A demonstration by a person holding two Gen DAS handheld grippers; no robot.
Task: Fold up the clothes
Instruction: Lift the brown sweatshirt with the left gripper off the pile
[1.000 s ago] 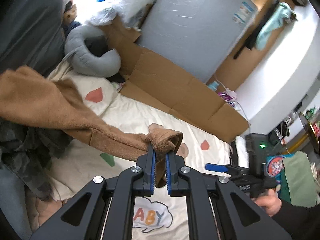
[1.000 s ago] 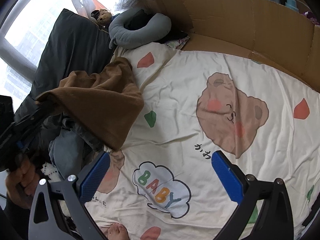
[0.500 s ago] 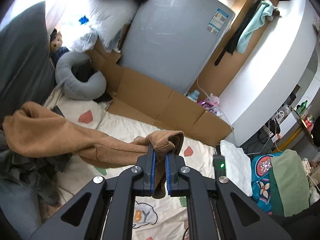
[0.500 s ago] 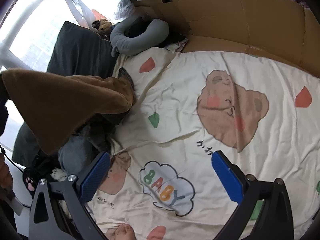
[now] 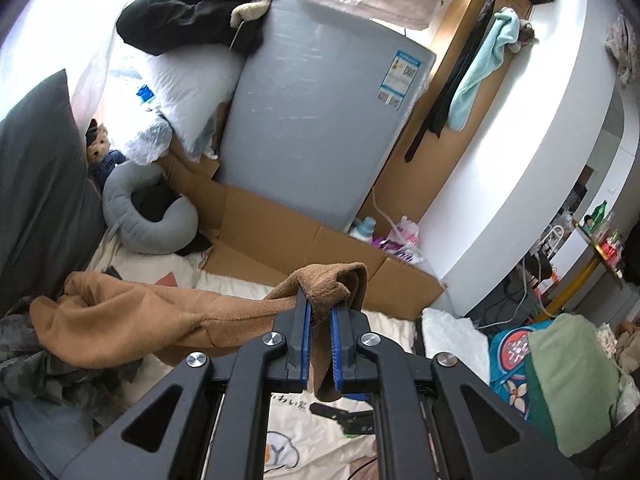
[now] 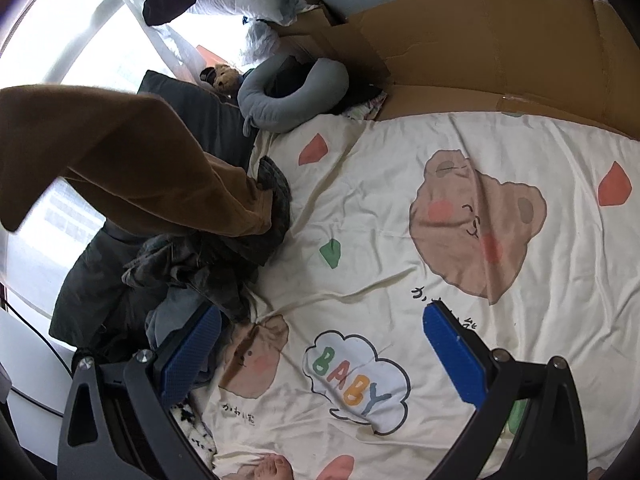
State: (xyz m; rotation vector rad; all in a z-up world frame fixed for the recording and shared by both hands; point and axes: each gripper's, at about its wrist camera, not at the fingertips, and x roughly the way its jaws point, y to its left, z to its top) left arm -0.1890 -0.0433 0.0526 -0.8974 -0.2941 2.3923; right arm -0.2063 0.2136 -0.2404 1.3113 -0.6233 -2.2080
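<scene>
The cream cartoon-bear bedsheet carries a white cloud patch at about six o'clock in the right wrist view, spelling "BABY" in green, red, yellow and blue letters; small black handwritten characters beside the bears are too small to read, as is the label on the tall grey panel

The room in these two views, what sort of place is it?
Most likely a lived-in bedroom. A bedsheet printed with bears and "BABY" covers a bed, a grey pillow and a small teddy bear lie at its head, and loose clothes are piled beside them.
</scene>
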